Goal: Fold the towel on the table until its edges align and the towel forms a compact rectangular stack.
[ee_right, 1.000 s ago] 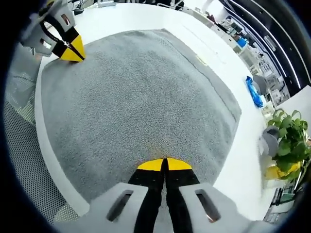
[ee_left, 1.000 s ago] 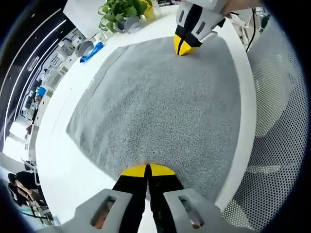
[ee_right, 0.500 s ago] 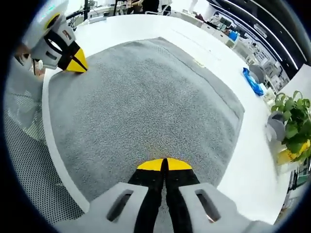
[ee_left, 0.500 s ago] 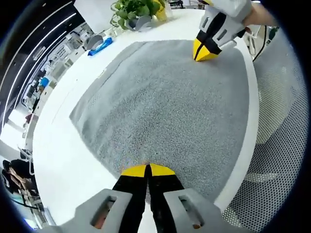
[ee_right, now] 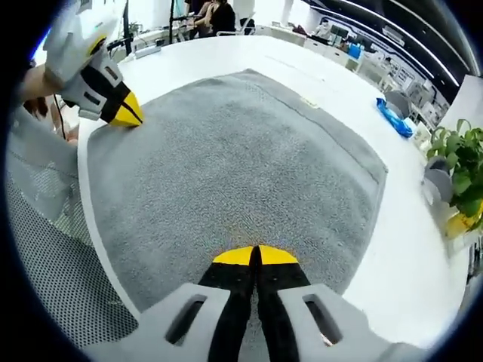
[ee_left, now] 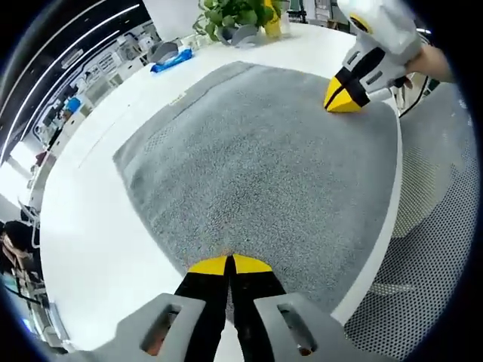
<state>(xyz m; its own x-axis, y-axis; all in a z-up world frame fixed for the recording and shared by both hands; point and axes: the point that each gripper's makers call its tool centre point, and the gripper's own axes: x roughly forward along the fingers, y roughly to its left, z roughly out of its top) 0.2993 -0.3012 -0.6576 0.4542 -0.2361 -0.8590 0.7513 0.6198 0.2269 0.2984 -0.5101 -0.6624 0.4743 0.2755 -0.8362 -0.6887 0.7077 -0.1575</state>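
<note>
Left gripper (ee_left: 229, 263) has its yellow-tipped jaws pressed together at the near edge of the grey towel (ee_left: 256, 158), pinching the cloth at one corner. Seen from the right gripper view, this same gripper (ee_right: 127, 113) sits at the towel's far-left corner, with a hand behind its white body. Right gripper (ee_right: 255, 256) likewise has its jaws together on the towel's (ee_right: 234, 162) near edge, clamped on the cloth; in the left gripper view it (ee_left: 344, 98) rests on the far-right corner of the towel, close to the bench edge.

The towel lies spread flat and unfolded on the white bench (ee_left: 90, 219), one long side running close along the bench's edge, where the two grippers hold its two corners. A small label (ee_left: 178, 97) shows near the towel's far hem. Beyond the towel on the bench stand a potted green plant (ee_left: 234, 13), a grey object just beside it, and a blue item (ee_left: 175, 60). A perforated mesh chair back (ee_left: 423, 249) lies past the bench edge.
</note>
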